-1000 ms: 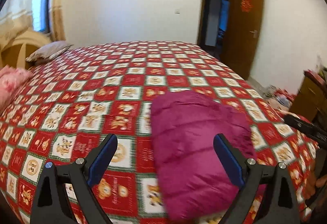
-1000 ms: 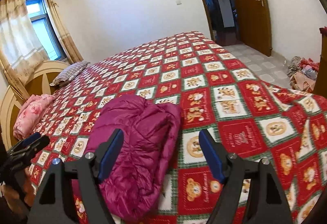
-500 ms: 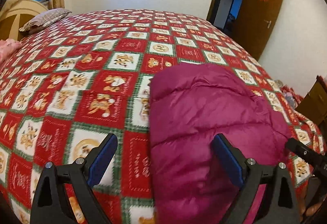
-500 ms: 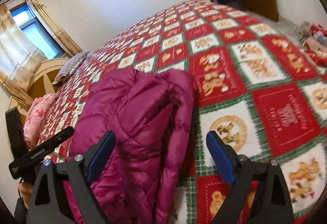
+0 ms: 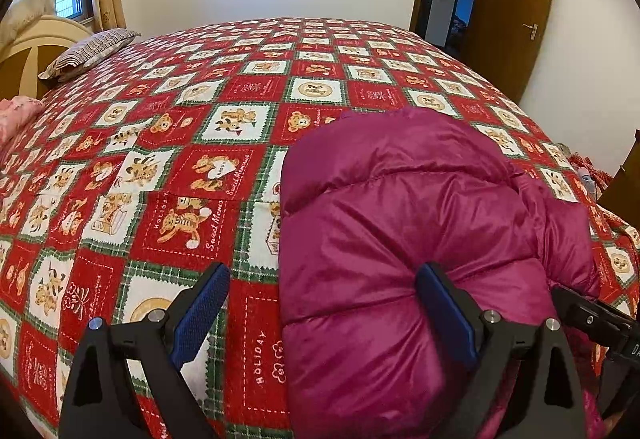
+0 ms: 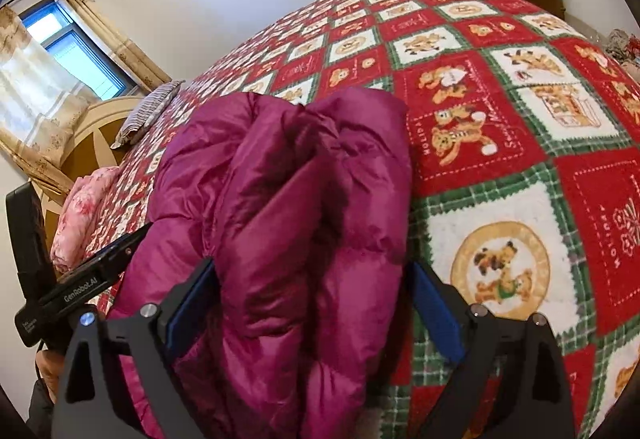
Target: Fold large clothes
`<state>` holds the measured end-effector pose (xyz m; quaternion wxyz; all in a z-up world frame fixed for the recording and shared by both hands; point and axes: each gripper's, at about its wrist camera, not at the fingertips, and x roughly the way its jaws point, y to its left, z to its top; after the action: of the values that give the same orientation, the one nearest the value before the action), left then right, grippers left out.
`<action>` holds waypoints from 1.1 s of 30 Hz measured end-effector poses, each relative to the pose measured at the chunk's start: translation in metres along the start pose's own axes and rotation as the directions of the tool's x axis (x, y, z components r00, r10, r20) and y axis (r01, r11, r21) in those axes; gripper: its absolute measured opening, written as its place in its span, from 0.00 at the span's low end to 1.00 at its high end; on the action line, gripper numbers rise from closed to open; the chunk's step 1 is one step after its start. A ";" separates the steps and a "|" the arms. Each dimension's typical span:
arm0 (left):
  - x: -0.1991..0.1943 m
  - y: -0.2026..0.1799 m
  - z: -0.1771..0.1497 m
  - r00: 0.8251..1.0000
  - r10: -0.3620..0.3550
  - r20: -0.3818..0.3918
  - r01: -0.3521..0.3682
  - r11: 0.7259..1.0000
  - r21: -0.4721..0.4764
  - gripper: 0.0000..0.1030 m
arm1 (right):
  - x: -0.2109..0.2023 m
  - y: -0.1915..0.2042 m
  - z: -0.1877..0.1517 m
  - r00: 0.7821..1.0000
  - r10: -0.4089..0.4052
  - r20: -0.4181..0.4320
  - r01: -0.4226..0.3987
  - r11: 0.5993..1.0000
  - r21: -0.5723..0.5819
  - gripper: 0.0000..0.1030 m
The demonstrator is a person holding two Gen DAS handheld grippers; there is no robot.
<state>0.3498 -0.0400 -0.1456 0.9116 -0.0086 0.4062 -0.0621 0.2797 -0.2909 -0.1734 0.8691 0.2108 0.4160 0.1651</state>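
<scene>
A folded magenta down jacket (image 5: 404, 239) lies at the bedspread's (image 5: 200, 167) near edge, between the opening right gripper (image 6: 316, 307) jaws and the left gripper's (image 5: 324, 315) spread jaws.

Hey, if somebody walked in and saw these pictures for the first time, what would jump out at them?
The puffy magenta down jacket, bundled at the near edge of the bed, draws the eye first. It lies on a loud red, green and white teddy-bear bedspread that covers the whole bed. Both grippers frame it: the left gripper open over its left edge, the right gripper with jaws opening and the jacket's bulk between them.
</scene>
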 end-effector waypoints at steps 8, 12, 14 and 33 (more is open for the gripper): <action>0.015 0.005 -0.002 0.999 -0.034 -0.026 0.034 0.999 -0.032 0.93 | 0.011 0.010 0.001 1.000 -0.022 -0.003 0.022 0.998 -0.067 0.94; 0.021 0.012 -0.003 0.995 -0.085 -0.057 0.080 0.993 -0.084 0.93 | 0.016 0.014 0.000 0.999 -0.036 0.009 0.036 0.995 -0.089 0.96; 0.021 0.012 -0.003 0.994 -0.096 -0.057 0.091 0.992 -0.092 0.93 | 0.016 0.012 0.000 0.999 -0.031 0.014 0.032 0.996 -0.088 0.96; 0.027 0.014 -0.015 0.881 -0.466 -0.075 0.440 0.868 -0.229 0.93 | 0.019 0.019 -0.001 0.999 -0.043 0.014 0.044 0.993 -0.106 0.82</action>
<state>0.3581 -0.0289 -0.1768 0.8377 -0.1939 0.4546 -0.2326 0.2879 -0.2654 -0.1767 0.8849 0.1562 0.4060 0.1665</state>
